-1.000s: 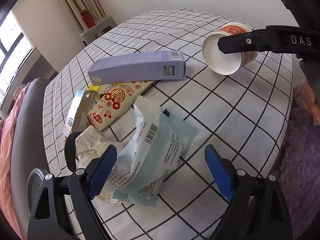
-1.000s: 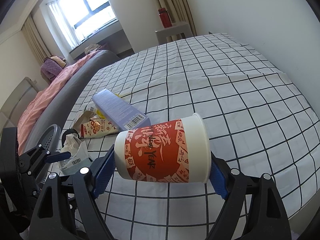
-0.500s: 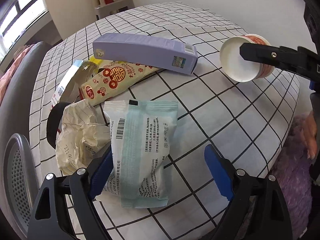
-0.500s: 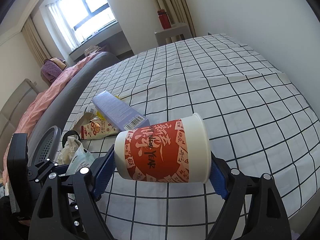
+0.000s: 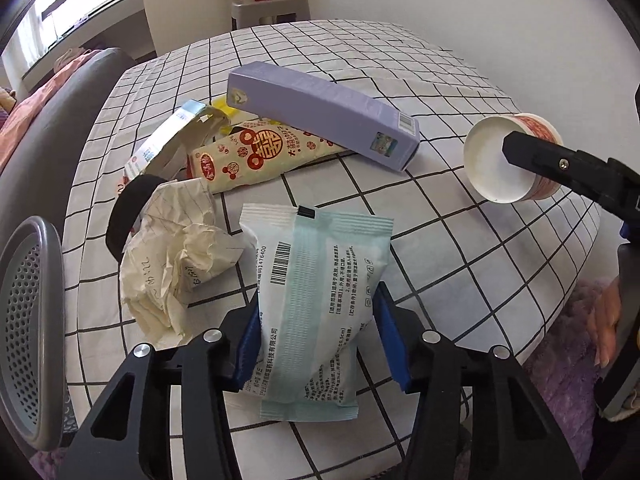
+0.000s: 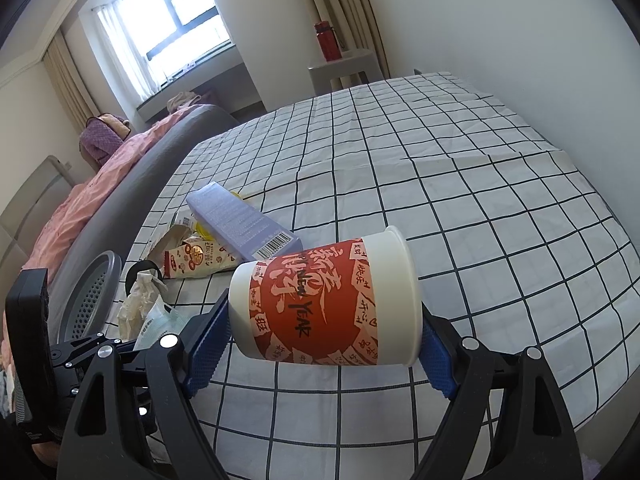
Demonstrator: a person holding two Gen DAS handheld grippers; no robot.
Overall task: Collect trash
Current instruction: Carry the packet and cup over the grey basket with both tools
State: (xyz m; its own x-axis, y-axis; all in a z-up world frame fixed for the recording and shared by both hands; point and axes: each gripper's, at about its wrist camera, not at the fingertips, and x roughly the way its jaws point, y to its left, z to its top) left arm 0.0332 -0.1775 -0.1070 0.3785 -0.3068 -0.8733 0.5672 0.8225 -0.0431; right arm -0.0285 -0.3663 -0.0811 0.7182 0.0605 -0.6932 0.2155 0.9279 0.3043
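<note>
the white and pale green packet (image 5: 320, 304) is lying on the checked cloth (image 5: 460, 248) at 6 o'clock in the left wrist view, its lower part sitting between the blue pads (image 5: 386, 340) of the left gripper (image 5: 318, 344), which are pressing against both of its long sides. the paper cup (image 6: 326, 304), white with a red printed band, is lying sideways in the right gripper (image 6: 320, 340), one pad at its base and one at its rim, so this gripper is holding it above the cloth; in the left wrist view the same cup (image 5: 508, 160) is showing its open mouth at 3 o'clock. beside the packet at 9 o'clock, crumpled paper (image 5: 172, 260) is touching its edge and partly covering a black ring (image 5: 124, 216). at 12 o'clock from the packet, a cream wrapper with red print (image 5: 256, 156) is lying under one end of a long purple box (image 5: 320, 114), and a torn carton (image 5: 176, 140) is resting at 10 o'clock. at the far 9 o'clock edge, a grey perforated bin rim (image 5: 32, 320) is standing off the cloth.
</note>
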